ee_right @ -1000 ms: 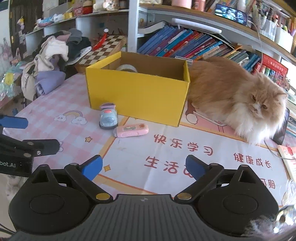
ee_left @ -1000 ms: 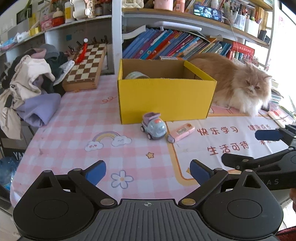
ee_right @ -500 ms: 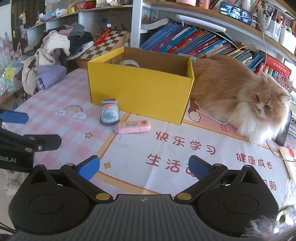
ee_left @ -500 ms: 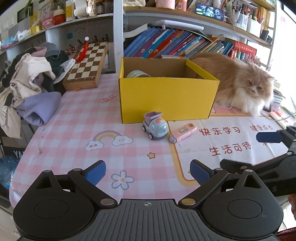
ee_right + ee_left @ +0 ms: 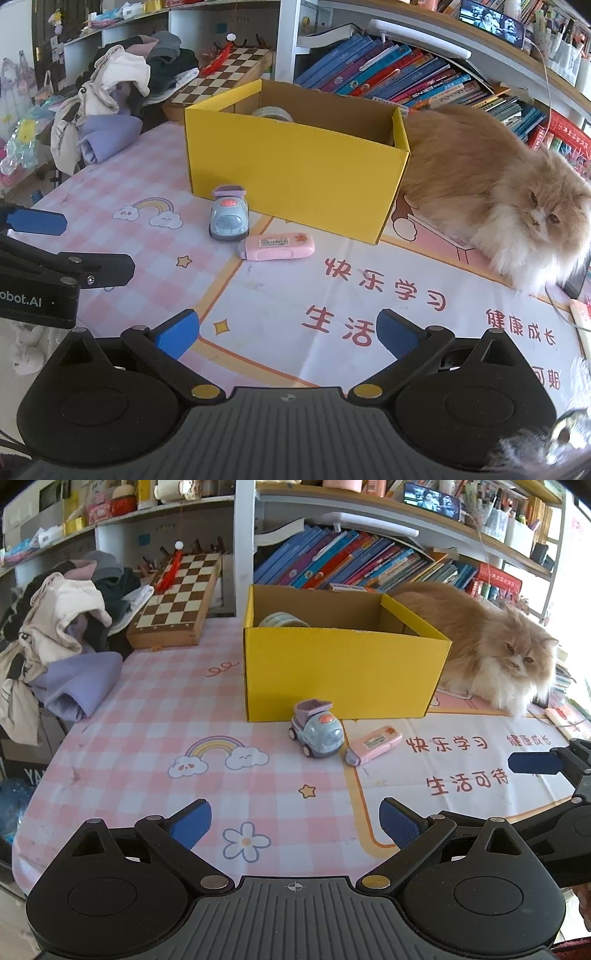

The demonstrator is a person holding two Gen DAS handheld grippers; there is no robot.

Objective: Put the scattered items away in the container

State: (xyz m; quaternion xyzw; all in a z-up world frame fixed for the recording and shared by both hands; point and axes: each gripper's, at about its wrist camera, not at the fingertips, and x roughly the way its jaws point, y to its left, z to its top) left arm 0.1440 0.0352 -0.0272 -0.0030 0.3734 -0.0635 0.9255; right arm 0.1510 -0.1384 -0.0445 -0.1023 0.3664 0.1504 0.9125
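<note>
Bench mat (image 5: 436,314) printed with red Chinese characters 快乐学习, 生活, 健康成长. Left gripper (image 5: 295,821) housing, seen in right wrist view, lettered "obot.AI". Left gripper wide open, empty, above bench. Right gripper (image 5: 286,330) wide open, empty. Toy car (image 5: 317,734) and pink barcode-labelled eraser case (image 5: 373,745) side by side just before yellow box (image 5: 343,675); tape roll (image 5: 282,620) inside box. Cat (image 5: 495,661) beside box.

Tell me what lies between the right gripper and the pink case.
Nothing but bare printed tablecloth in the right wrist view: the right gripper, jaws open, faces the pink case with no object between.
</note>
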